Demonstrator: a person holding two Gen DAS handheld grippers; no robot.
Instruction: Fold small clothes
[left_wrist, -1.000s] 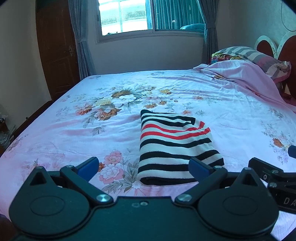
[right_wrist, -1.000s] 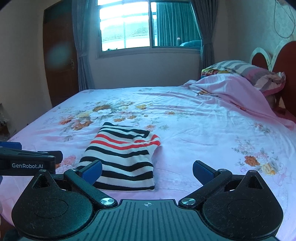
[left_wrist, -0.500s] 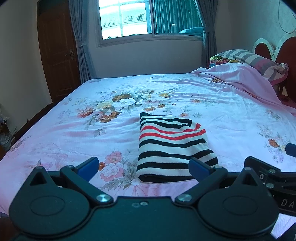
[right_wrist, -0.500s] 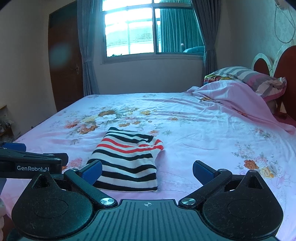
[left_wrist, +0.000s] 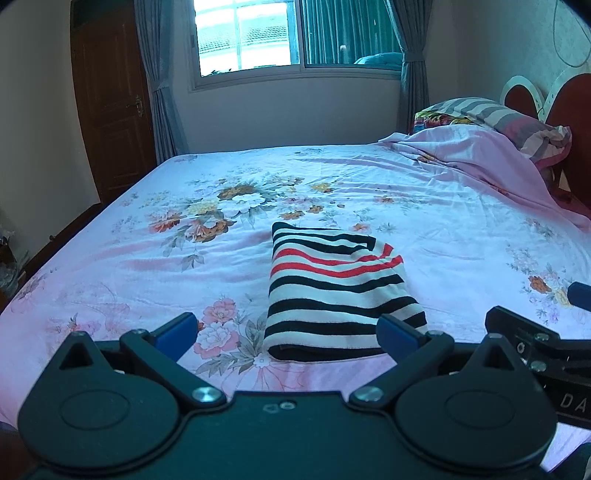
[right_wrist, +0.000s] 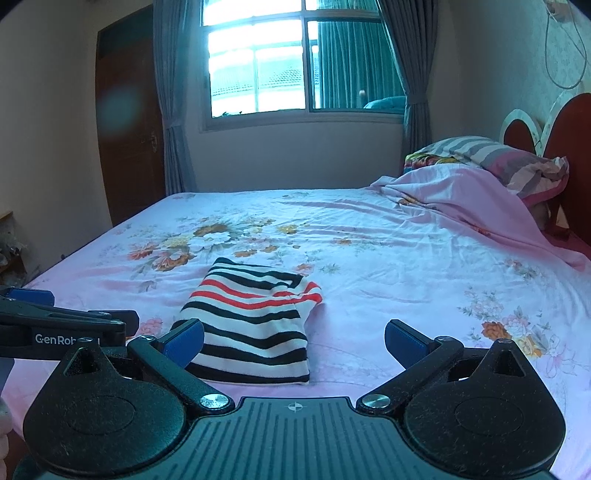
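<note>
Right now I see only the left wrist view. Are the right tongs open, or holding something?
Observer: The right tongs are open and hold nothing.
Operator: Does the striped cloth sit between them?
Observer: Not squarely. The striped garment lies folded on the bed, left of their centre, with its near corner behind their left finger.
Operator: Is anything written on my left tongs?
Observer: Yes. From the right wrist view, the side of the left tongs shows white lettering that starts "GenRob".
</note>
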